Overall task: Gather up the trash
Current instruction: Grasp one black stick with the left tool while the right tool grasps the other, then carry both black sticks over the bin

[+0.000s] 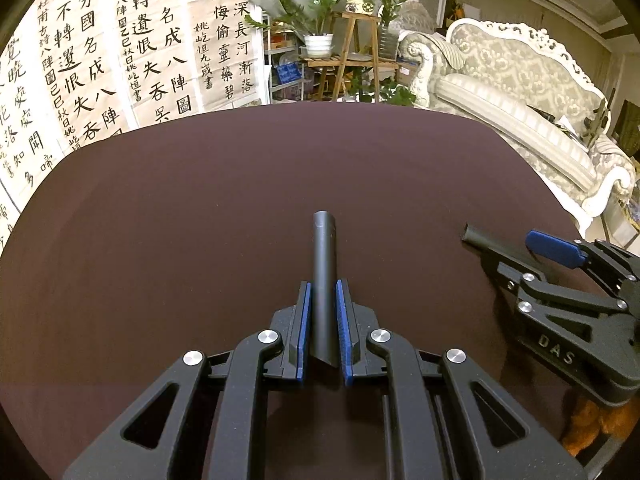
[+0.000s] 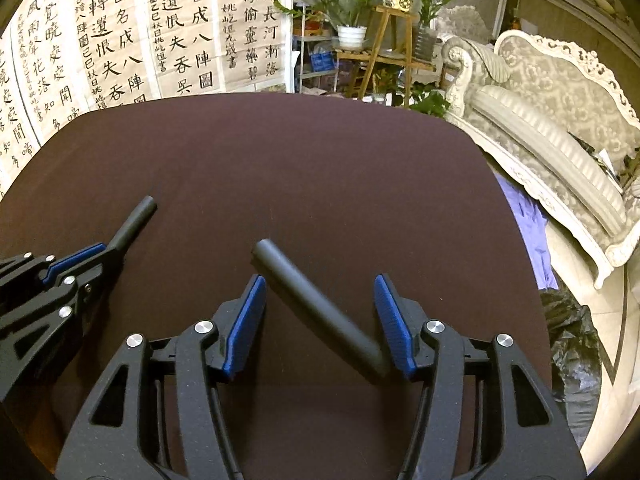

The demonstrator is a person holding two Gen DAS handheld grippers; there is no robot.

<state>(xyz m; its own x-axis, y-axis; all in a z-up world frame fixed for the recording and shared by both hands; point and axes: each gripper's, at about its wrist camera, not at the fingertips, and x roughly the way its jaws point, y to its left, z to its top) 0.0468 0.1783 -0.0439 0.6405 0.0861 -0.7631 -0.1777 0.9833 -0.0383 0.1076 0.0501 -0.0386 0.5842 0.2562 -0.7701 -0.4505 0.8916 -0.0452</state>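
Observation:
A dark brown table (image 1: 200,200) fills both views. My left gripper (image 1: 323,284) is shut on a dark grey tube (image 1: 324,248) that sticks straight out past its blue pads. In the right wrist view that gripper (image 2: 106,250) and its tube (image 2: 136,220) show at the left. My right gripper (image 2: 319,280) stands about half open. A second dark tube (image 2: 320,304) lies aslant between its fingers, with its near end against the right pad (image 2: 394,320) and a thin gap at the left pad. The left wrist view has this gripper (image 1: 512,248) and tube (image 1: 476,236) at the right.
A pale ornate sofa (image 1: 520,100) runs along the table's right side. Calligraphy sheets (image 1: 120,40) hang behind the table, and a wooden plant stand (image 1: 352,40) stands beyond its far edge. A black plastic bag (image 2: 572,340) and a purple cloth (image 2: 528,220) lie on the floor to the right.

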